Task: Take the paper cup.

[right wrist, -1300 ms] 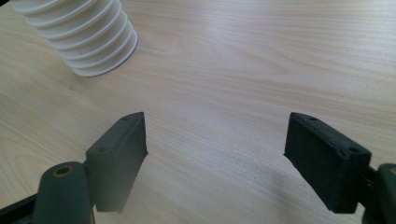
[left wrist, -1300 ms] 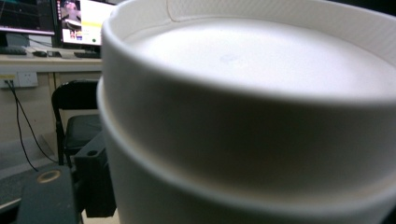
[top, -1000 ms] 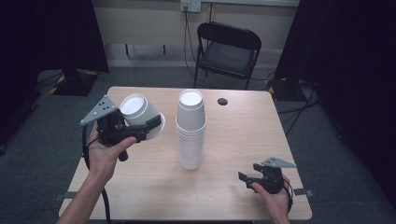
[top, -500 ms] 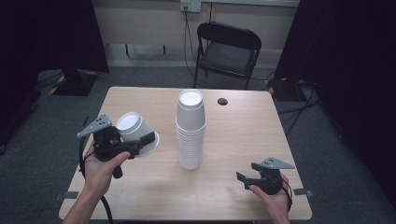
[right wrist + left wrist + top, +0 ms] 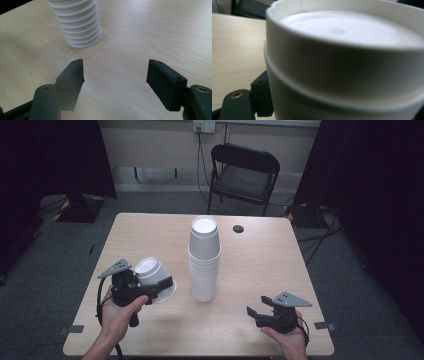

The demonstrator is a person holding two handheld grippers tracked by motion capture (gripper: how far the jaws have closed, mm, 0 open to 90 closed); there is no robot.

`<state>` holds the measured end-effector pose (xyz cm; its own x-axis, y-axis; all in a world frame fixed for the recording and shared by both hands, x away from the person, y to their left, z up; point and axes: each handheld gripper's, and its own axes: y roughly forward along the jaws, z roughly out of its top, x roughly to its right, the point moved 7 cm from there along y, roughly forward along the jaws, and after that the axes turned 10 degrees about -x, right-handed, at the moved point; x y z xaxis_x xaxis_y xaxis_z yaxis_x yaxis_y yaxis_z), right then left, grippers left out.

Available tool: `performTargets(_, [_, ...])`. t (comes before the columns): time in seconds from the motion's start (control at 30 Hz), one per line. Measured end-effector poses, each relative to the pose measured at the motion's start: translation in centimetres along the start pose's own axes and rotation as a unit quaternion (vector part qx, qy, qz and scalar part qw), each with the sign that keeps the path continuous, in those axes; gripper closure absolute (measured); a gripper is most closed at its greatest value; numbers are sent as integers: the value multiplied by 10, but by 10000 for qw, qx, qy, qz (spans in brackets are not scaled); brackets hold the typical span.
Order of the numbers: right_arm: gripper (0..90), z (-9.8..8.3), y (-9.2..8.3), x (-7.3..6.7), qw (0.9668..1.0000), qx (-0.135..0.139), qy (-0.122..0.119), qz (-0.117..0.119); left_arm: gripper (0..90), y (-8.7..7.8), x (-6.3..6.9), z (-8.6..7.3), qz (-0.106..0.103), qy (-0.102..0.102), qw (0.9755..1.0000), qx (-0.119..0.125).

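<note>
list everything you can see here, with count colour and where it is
single cup: 1, white, upside down and tilted, held above the near left of the table
cup stack: 1, white, upside down at the table's middle
table: 1, light wood, centre
round hole: 1, dark, far side of the tabletop
folding chair: 1, black, behind the table
wall socket: 1, pale, on the wall at top
left gripper: 1, black, shut on the single cup
right gripper: 1, black, jaws apart over bare wood near right, nothing between them, just been closing a little
</note>
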<state>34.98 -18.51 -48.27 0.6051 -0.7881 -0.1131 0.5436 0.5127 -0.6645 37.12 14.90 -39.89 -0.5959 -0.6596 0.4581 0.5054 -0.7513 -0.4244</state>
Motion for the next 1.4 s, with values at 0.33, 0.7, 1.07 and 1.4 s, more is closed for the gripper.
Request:
performTargets(0.33, [385,11,3,-45,9977,136,-426,504,153,10,8,-16,-264,-198,9990,-286])
performTargets(0.7, [442,31,14,-100,9879,403,-1047,1068,156,14,19,-22,-531,-392,9969,-417])
performTargets(1.07, [537,51,35,-135,9801,622,-1535,1091,158,18,33,-19,-666,-370,9959,-487])
performTargets(1.4, [588,76,42,-147,9749,1219,-1634,890,158,20,40,-15,-885,-526,9935,-484])
